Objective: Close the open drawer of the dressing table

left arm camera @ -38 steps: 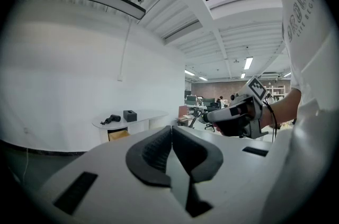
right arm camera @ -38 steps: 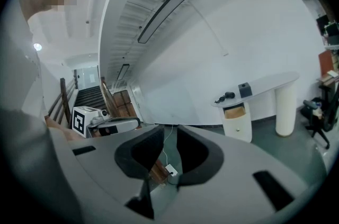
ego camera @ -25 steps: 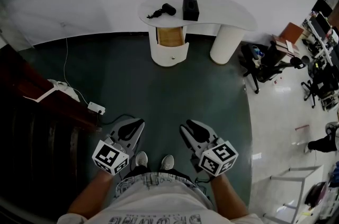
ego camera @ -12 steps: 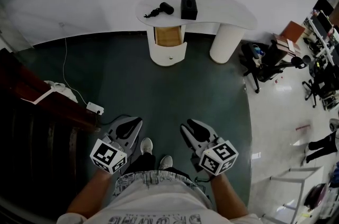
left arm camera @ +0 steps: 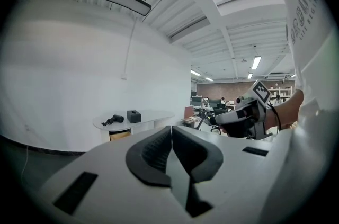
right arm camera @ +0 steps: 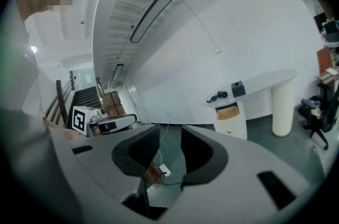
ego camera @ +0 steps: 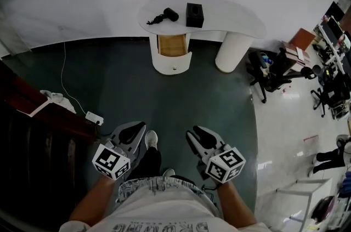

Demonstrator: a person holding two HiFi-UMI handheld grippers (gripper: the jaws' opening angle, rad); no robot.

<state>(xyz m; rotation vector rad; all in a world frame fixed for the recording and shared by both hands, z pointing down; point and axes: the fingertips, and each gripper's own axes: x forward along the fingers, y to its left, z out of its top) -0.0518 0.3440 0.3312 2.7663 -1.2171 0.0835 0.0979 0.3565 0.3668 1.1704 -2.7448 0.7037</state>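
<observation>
Left gripper [ego camera: 133,131] jaws met, empty; right gripper [ego camera: 199,135] jaws stood apart, empty. Bare floor [ego camera: 184,96] stretched ahead to the open drawer [ego camera: 171,46].

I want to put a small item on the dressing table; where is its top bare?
The widest bare patch is the right half of the tabletop, from the black box to the rounded end above the round leg. The left part is crowded: the hair dryer lies there, above the open drawer.

Printed white T-shirt [ego camera: 164,210]; marker-cubed left hand-held gripper [ego camera: 135,128], right hand-held gripper [ego camera: 197,130]
</observation>
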